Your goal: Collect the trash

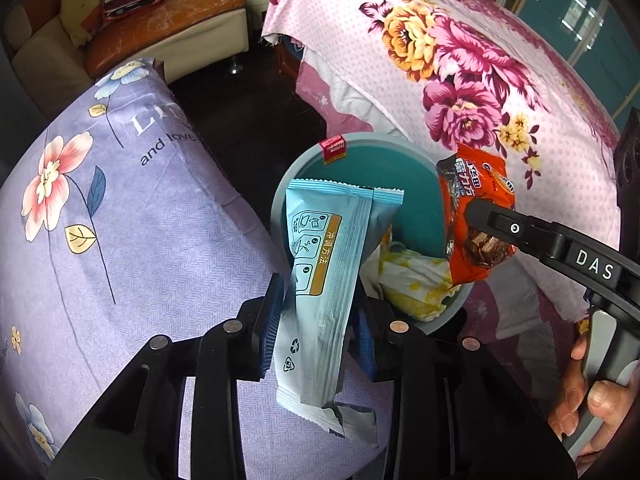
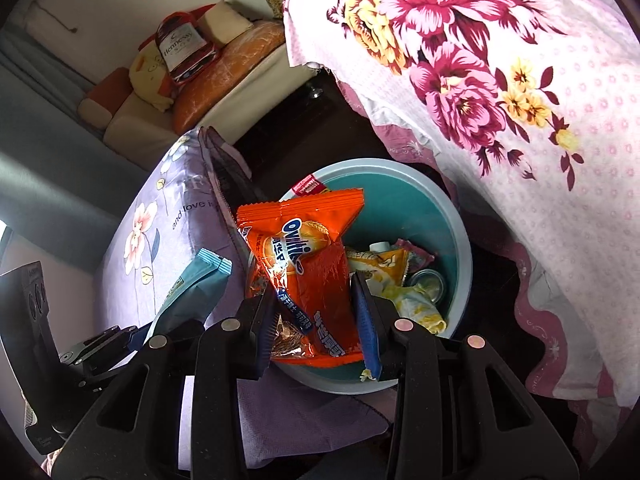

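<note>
- The left tool (image 1: 318,320) is clamped on the pale blue sachet (image 1: 328,276) about halfway along its length. The sachet's long axis runs roughly upright, leaning a little; its crimped end points up and toward the bin, and its torn end hangs below the pads.
- The right tool (image 2: 316,320) is clamped on the orange Ovaltine wrapper (image 2: 304,276) near its lower part. The wrapper's long axis runs from the pads up and away, with the serrated top edge pointing toward the far rim of the bin.
- Both pieces hang over or just at the near rim of the teal bin (image 2: 460,240), which stands on the dark floor between the purple flowered pillow (image 1: 120,220) and the pink flowered quilt (image 1: 460,60). The bin already holds crumpled yellow-white paper (image 2: 416,300) and other wrappers.
- Risk: the sachet sits nearer the rim than the centre, so letting go here could tip it onto the pillow or the floor.
- Risk: both wrappers are light and slick; one may cling to a pad or drift sideways on release.
- Risk: the two tools are close together, so they may knock each other.
</note>
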